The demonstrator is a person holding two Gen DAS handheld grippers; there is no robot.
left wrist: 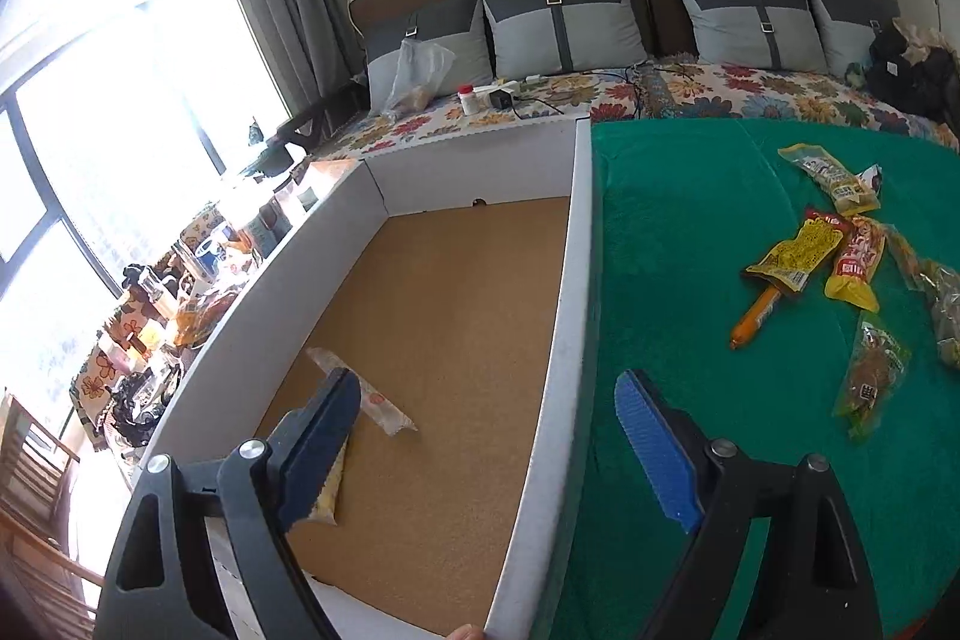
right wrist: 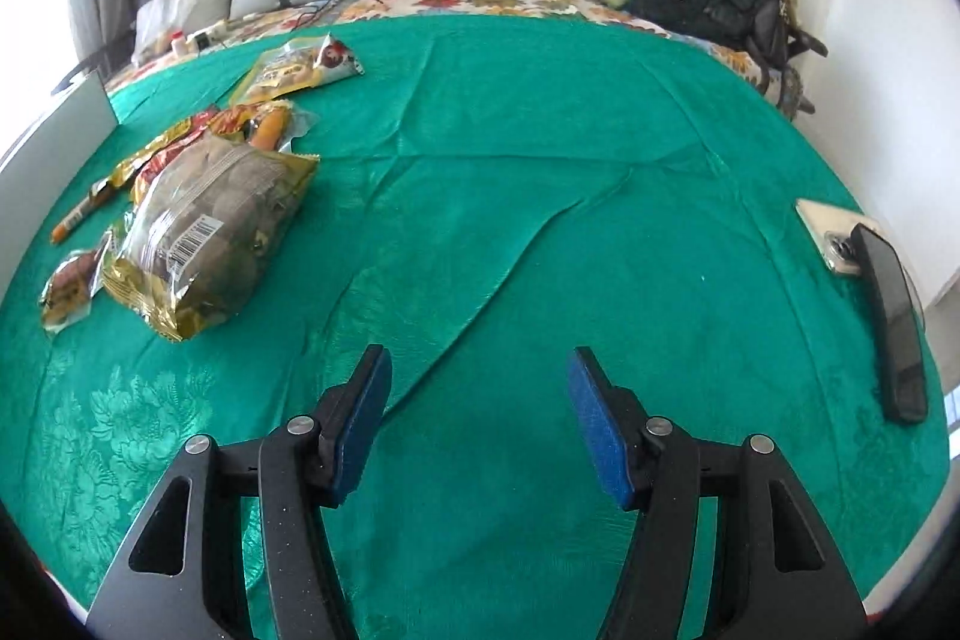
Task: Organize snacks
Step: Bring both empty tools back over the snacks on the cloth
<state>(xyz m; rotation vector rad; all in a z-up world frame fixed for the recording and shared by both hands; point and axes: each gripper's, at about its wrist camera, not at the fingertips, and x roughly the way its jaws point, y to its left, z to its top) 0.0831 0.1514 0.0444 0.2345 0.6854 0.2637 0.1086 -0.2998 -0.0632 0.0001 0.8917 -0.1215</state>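
Over the box (left wrist: 564, 340), left tongs (left wrist: 486, 436) spread, empty; two packets (left wrist: 384, 406) already inside. Right tongs (right wrist: 480, 418) spread above the green blanket (right wrist: 540, 160). Sorting under way; next, reach far right for the snack pile (left wrist: 840, 256).

The bed carries a green blanket (right wrist: 540, 148). Directly on it lie a cluster of snack packets (right wrist: 198, 196), a white-walled box (left wrist: 564, 316) at its edge, and a dark phone (right wrist: 894, 316).

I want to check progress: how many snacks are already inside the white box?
2. A clear wrapped stick lies on the cork floor of the white box; a yellow packet lies beside it, partly hidden behind the left gripper's finger.
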